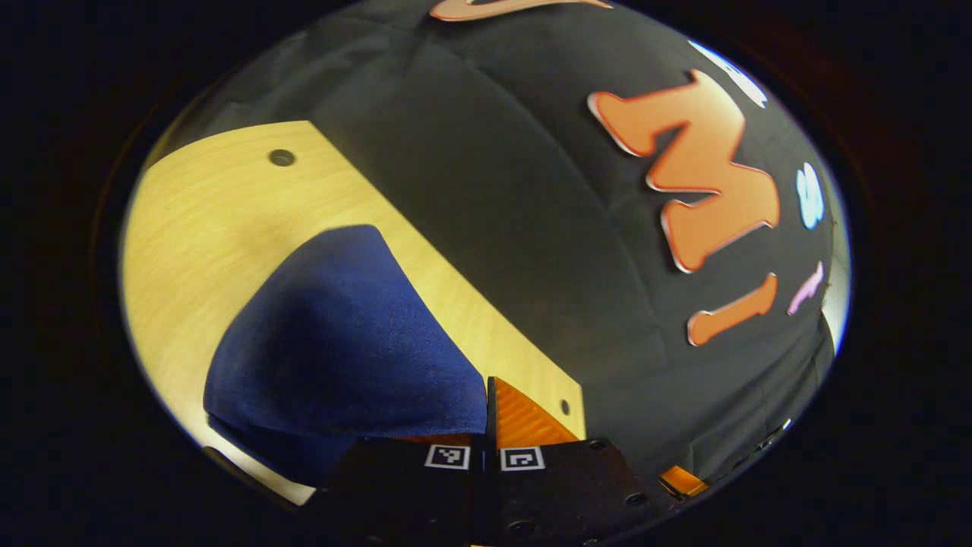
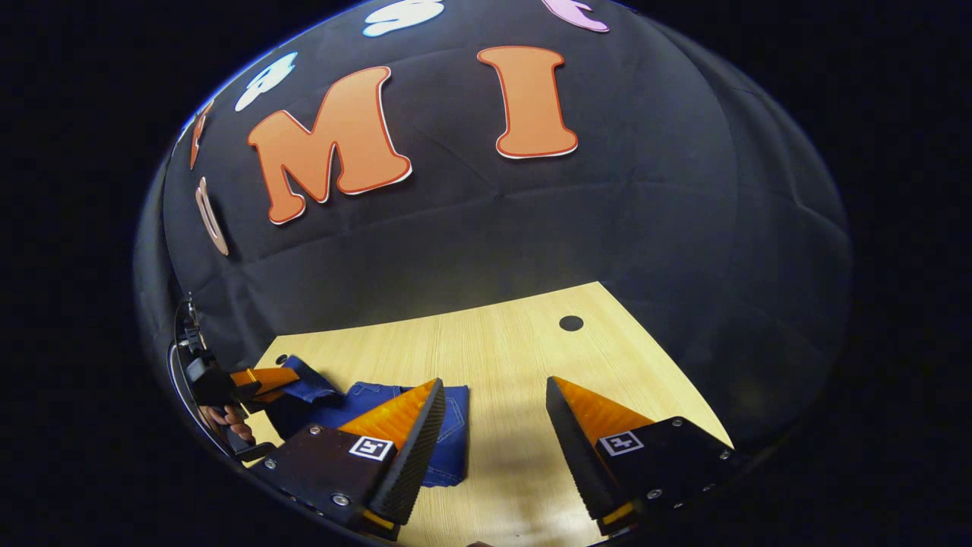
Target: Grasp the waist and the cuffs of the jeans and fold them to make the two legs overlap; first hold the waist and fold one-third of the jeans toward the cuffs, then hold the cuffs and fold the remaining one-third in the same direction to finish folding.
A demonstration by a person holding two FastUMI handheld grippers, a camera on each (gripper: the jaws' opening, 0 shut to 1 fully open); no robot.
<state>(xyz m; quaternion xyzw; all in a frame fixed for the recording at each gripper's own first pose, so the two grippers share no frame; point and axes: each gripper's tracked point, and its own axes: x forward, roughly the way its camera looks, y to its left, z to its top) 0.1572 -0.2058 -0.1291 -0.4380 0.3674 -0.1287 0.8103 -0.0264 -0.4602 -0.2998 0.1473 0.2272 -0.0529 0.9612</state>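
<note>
In the left gripper view, my left gripper (image 1: 490, 414) is shut on a fold of the dark blue jeans (image 1: 342, 342), and the cloth bulges up above the wooden table (image 1: 213, 213). In the right gripper view the jeans (image 2: 454, 425) lie flat on the table (image 2: 516, 349) at the left. My right gripper (image 2: 493, 429) hangs open above the table, its left finger over the jeans' near edge, with nothing between its fingers. Farther left, the left gripper (image 2: 288, 377), held by a hand (image 2: 228, 422), pinches a raised edge of the denim (image 2: 311, 386).
The table's far edge meets the black cloth wall. Small round holes mark the tabletop (image 2: 571, 323) (image 1: 282, 157). Bare wood stretches right of the jeans up to the table's right edge (image 2: 668, 372).
</note>
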